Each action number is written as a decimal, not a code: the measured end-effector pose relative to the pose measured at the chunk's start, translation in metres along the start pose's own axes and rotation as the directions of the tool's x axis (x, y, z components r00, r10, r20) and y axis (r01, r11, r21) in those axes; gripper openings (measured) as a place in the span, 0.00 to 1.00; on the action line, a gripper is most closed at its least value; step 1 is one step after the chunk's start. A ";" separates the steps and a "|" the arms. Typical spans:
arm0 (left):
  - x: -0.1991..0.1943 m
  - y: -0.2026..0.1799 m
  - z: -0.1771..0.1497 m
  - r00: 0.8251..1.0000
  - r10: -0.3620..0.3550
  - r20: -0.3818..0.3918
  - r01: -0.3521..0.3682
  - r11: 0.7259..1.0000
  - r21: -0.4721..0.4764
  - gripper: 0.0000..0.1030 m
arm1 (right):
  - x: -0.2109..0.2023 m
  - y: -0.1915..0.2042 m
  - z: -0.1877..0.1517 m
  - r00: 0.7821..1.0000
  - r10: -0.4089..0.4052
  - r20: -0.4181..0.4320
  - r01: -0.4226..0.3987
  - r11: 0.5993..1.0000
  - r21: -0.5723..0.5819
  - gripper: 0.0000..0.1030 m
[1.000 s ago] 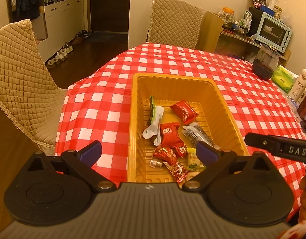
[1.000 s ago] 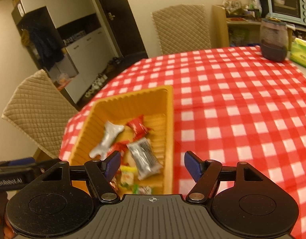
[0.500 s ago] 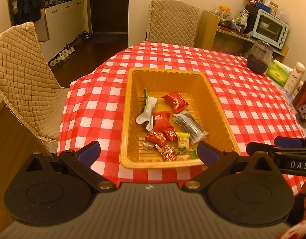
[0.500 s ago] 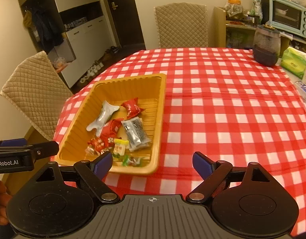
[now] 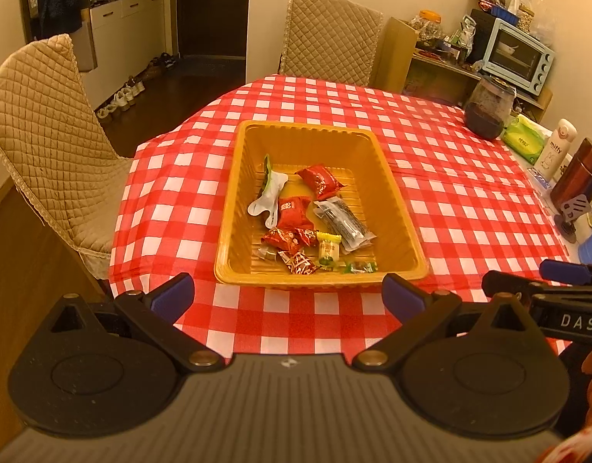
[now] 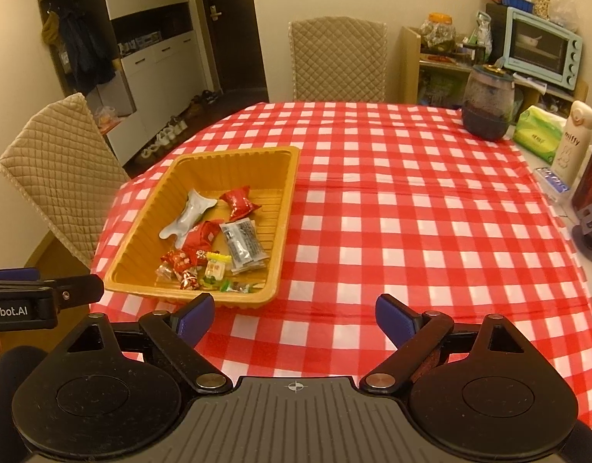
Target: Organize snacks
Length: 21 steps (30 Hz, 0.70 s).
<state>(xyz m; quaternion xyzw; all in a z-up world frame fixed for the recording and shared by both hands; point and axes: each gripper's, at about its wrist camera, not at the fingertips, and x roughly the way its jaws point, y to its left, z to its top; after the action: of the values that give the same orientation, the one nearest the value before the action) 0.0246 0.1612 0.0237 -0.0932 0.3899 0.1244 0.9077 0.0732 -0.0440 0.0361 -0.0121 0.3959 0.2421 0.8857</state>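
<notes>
Left wrist view: above the near edge of the checked table (image 5: pixel 450 200), the left gripper (image 5: pixel 287 295) and right gripper (image 6: pixel 292 314) tilt down, both wide apart and empty, the right's jaws having just opened; orange tray (image 5: pixel 377 162) beyond holds the snacks (image 5: pixel 292 208)

This is a dining room in a home. A table (image 6: pixel 411 212) has a red checked cloth, and padded chairs (image 6: pixel 336 59) stand around it. A small oven (image 6: pixel 541 48) sits on a shelf with food packets. Shoes (image 6: pixel 163 139) lie on the floor near a door (image 6: pixel 230 27), and coats (image 6: pixel 82 48) hang by a cupboard.
</notes>
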 end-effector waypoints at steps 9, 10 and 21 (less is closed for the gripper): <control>-0.016 -0.010 -0.003 0.999 0.036 0.025 -0.037 0.999 0.021 1.00 | -0.018 -0.001 -0.007 1.000 -0.003 -0.004 0.003 1.000 -0.016 0.87; -0.018 -0.011 -0.004 0.999 0.039 0.029 -0.040 0.999 0.025 1.00 | -0.019 -0.001 -0.007 1.000 -0.001 -0.005 0.001 1.000 -0.019 0.87; -0.024 -0.016 -0.010 0.999 0.039 0.029 -0.041 0.998 0.042 1.00 | -0.027 -0.002 -0.009 1.000 -0.003 -0.001 0.003 1.000 -0.018 0.87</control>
<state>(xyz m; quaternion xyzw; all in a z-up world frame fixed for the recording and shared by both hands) 0.0064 0.1392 0.0356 -0.0643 0.3816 0.1355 0.9121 0.0523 -0.0585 0.0483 -0.0210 0.3943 0.2446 0.8856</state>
